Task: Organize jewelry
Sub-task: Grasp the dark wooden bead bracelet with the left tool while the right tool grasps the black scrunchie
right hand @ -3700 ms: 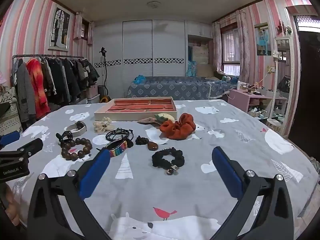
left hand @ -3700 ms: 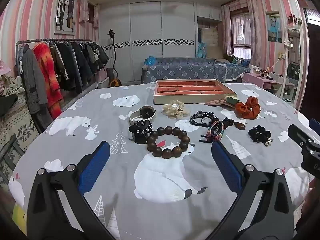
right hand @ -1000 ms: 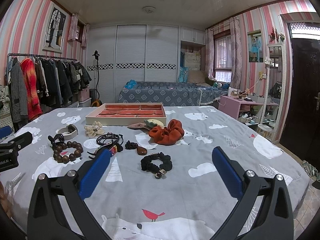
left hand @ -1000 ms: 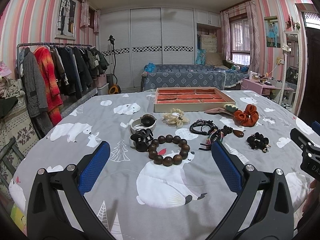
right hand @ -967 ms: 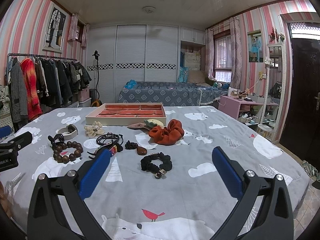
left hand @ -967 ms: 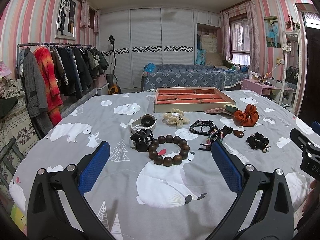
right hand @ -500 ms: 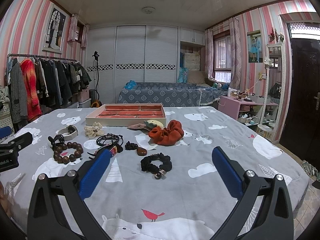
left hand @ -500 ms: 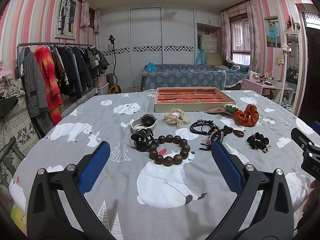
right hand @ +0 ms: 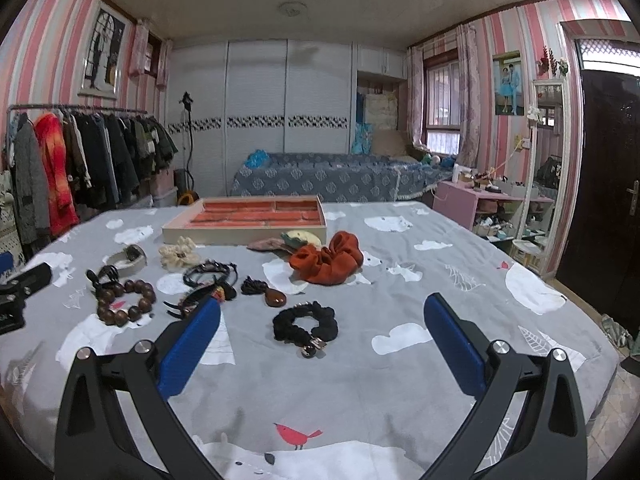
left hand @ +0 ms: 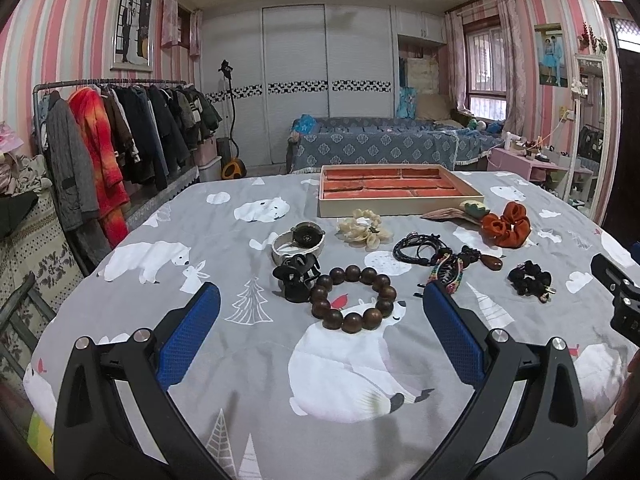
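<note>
- Viewing from the left wrist: left gripper (left hand: 320,320) spread wide and empty above the polar-bear bedspread (left hand: 248,360). The wooden bead bracelet (left hand: 354,298) lies just ahead, touching a black claw clip (left hand: 296,276); a wristwatch (left hand: 298,242), cream flower clip (left hand: 365,230), black cords (left hand: 418,245), woven bracelet (left hand: 446,276) and orange scrunchie (left hand: 506,230) lie beyond. The compartmented tray (left hand: 394,191) appears empty.
- Viewing from the right wrist: right gripper (right hand: 322,322) likewise wide open, holding nothing. A black scrunchie (right hand: 305,326) sits nearest, a brown teardrop pendant (right hand: 275,299) beside it.
- Progress, as judged: nothing sorted yet; every piece remains outside the tray.
</note>
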{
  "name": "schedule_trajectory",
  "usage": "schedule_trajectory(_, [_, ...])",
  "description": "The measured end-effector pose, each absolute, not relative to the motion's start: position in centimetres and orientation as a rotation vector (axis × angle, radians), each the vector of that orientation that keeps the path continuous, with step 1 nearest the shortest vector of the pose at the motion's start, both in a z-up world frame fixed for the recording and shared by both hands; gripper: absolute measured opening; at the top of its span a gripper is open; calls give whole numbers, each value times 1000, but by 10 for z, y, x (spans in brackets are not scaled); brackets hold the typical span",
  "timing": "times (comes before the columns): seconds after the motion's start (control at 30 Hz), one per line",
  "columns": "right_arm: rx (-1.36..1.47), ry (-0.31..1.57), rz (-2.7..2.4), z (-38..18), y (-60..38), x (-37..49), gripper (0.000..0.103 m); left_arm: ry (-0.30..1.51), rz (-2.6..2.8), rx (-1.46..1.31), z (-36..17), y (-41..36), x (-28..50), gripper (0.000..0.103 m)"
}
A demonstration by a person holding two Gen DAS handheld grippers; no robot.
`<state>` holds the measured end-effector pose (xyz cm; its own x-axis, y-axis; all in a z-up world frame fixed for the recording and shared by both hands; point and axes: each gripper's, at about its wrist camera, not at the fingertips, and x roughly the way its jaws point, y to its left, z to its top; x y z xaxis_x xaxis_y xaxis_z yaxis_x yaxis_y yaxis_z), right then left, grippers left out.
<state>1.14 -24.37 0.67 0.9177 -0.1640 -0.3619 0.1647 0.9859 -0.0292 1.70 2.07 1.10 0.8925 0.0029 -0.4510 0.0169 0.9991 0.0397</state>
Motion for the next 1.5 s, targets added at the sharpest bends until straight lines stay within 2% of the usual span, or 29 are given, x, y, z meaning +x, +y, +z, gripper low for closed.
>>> schedule_trajectory(0.33, [-40,409,-231,4,-243,45,99,569,-25,23,1,28,55,98])
schedule_trajectory(0.73, [-18,596,-197,-20,-256,98,99,749,-29,45,-27,19,108,98])
schedule_trajectory(0.83, [-23,616,-201,-22,-259,106,98,788,-26,61,-34,16,118,91])
schedule_trajectory(0.97, [-13,668,-191,-30,-265,118,80,830,-17,68,-43,14,127,82])
schedule_trajectory(1.27, [-4,776,-149,-46,-266,137,71,908,-8,49,-57,16,141,66])
schedule_trajectory(1.33, [2,804,-140,-50,-266,142,67,922,-5,45,-61,16,143,66])
schedule_trajectory(1.5, [19,847,-137,-56,-270,150,48,927,-7,39,-63,15,147,65])
